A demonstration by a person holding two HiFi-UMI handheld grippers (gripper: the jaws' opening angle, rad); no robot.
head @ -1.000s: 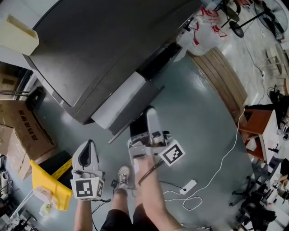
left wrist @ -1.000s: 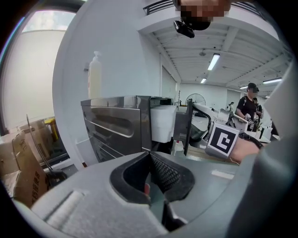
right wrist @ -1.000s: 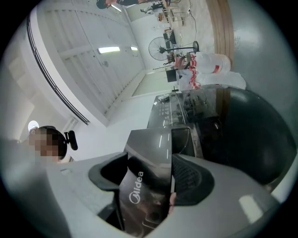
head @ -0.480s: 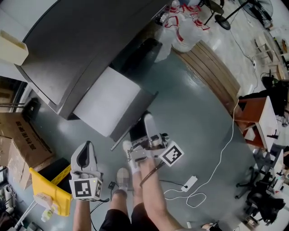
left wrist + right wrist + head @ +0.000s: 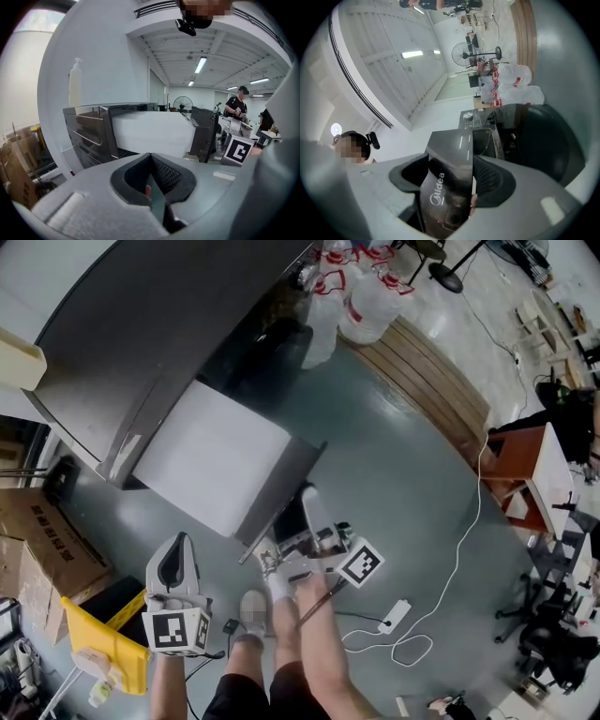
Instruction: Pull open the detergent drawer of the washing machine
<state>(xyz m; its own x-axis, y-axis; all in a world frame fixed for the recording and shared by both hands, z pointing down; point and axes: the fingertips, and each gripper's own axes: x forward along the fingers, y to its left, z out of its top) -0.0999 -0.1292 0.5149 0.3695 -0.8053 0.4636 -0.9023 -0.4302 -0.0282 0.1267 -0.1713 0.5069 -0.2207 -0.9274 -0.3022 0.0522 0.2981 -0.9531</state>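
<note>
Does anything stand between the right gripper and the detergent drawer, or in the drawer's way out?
Nothing visible does. The right gripper is shut on the front of the detergent drawer; no object shows in its path above the floor. The left gripper hangs aside.

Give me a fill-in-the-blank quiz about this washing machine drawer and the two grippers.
1. The right gripper is shut on the front panel of the detergent drawer, which bears the brand name ____.
2. The drawer's body is coloured ____.
3. The left gripper, jaws together, holds ____.
Missing words: Midea; white; nothing.
</note>
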